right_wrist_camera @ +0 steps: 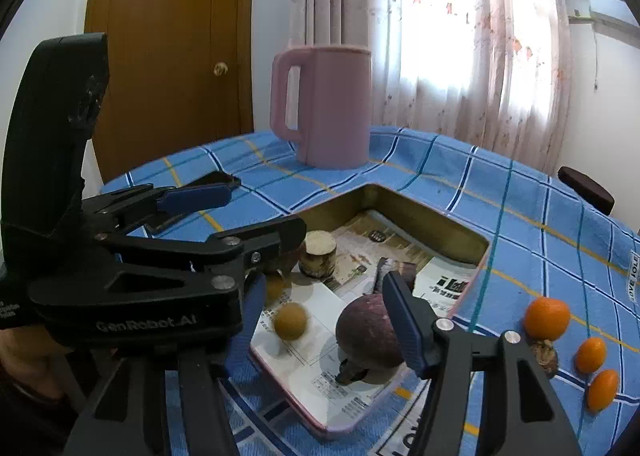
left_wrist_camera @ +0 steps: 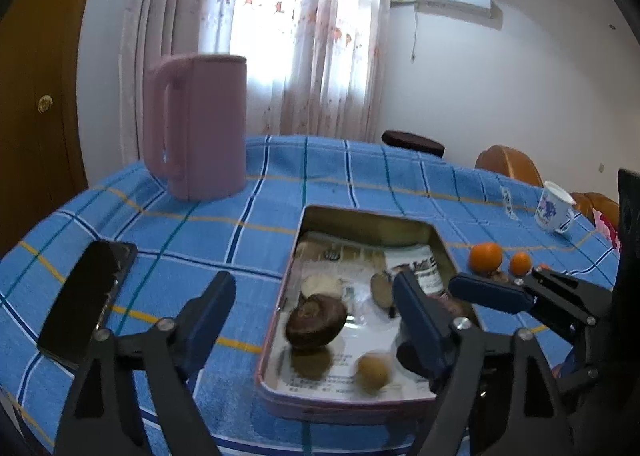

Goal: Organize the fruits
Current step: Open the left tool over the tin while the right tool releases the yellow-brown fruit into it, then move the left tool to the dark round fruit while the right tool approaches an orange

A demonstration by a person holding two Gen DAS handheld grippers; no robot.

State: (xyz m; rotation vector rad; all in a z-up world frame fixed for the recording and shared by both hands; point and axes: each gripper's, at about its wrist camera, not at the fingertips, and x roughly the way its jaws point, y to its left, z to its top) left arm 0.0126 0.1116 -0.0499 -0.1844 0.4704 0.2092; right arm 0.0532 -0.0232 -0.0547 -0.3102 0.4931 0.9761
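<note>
Left gripper (left_wrist_camera: pixel 314 320): jaws spread wide, nothing between the pads; it hangs low over the near-left part of the tin tray (left_wrist_camera: pixel 442 244).
Right gripper (right_wrist_camera: pixel 326 306): jaws spread wide, holding nothing; the left gripper's black frame crosses in front of its left finger and hides most of it.
Small tan fruit (right_wrist_camera: pixel 291 321): blurred, inside the tray, in the gap of the right jaws toward the left finger, touching neither pad. In the left view it sits low in the left gap, by the tray's near rim (left_wrist_camera: pixel 373 371).
Mangosteen (right_wrist_camera: pixel 370 332): dark purple, in the tray, just inside the right finger of the right jaws, partly covered by it; stem end faces the camera.
Dark round fruit (left_wrist_camera: pixel 316 321): in the tray, mid-gap of the left jaws, clear of both pads.
Cut pale-topped piece (right_wrist_camera: pixel 318 258): upright in the tray, beyond the right jaws.
Tray lining: printed paper.
Outside the right finger: a larger orange (right_wrist_camera: pixel 547 317), two small oranges (right_wrist_camera: pixel 591 354) (right_wrist_camera: pixel 603 389) and a walnut (right_wrist_camera: pixel 545 352), all on the blue checked surface (right_wrist_camera: pixel 520 216), beside the tray.
Beyond the jaws: pink kettle (right_wrist_camera: pixel 322 108).
Outside the left finger: black phone (left_wrist_camera: pixel 86 296), flat on the cloth.
Far right: printed mug (left_wrist_camera: pixel 555 207).
</note>
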